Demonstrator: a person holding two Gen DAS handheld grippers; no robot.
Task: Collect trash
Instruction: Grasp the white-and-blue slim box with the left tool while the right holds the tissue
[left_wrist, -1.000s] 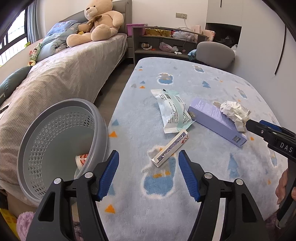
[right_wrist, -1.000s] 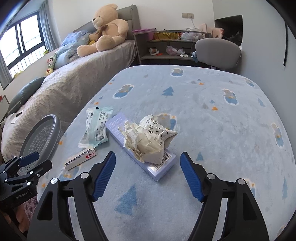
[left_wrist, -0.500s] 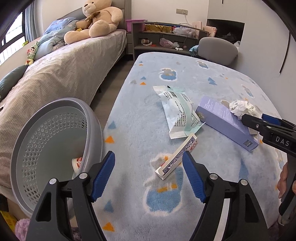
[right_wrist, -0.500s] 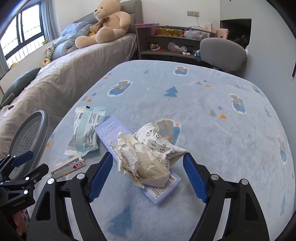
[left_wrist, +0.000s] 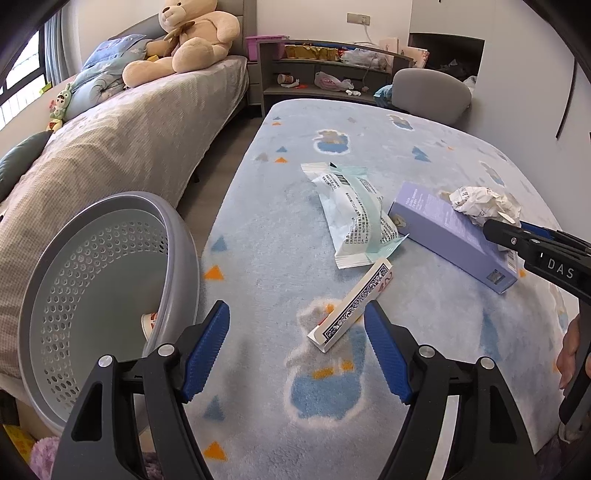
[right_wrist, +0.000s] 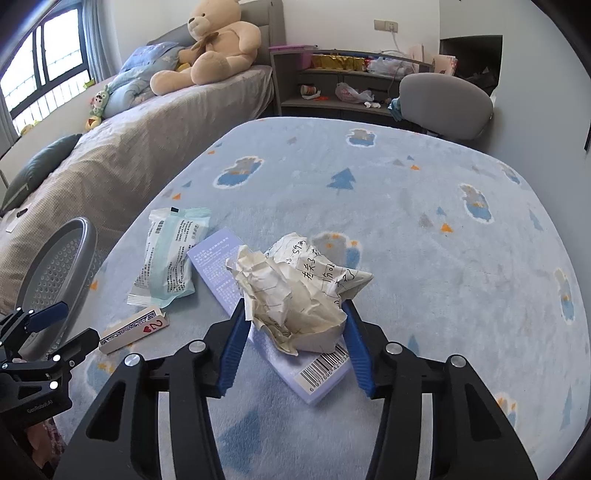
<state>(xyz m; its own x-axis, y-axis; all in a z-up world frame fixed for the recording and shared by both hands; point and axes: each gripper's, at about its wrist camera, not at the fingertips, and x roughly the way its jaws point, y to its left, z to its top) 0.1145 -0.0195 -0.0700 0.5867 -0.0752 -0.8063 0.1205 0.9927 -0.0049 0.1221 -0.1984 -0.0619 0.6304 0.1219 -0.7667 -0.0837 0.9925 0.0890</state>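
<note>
four items of trash lie on the blue patterned rug, none yet collected by me.

item 1, crumpled paper (right_wrist: 295, 291): sits on top of the purple box (right_wrist: 325, 373), between the blue pads of my right tool (right_wrist: 293, 343). the jaws are closing on it; both pads look to be touching its sides. to do well: i close until the wad gives a little and no further, and keep the pad tips above the box lid so the box is not pinched with it. lift straight up; the paper is light and springy and may slip from a shallow bite.

item 2, playing-card box (left_wrist: 352, 302): lies slantwise ahead of my left tool (left_wrist: 297, 343), which is wide open and grips nothing. its near end falls between the pads, the right pad just beside it. judgement: i should turn to meet its narrow sides before closing.

item 3, sealed snack packet (left_wrist: 354, 218): beside the purple box, untouched.

item 4, purple box: long, flat, best taken across its width.

destination, grey perforated basket (left_wrist: 92, 280): at the left of the rug, tilted, one small cup (left_wrist: 149, 321) inside.
</note>
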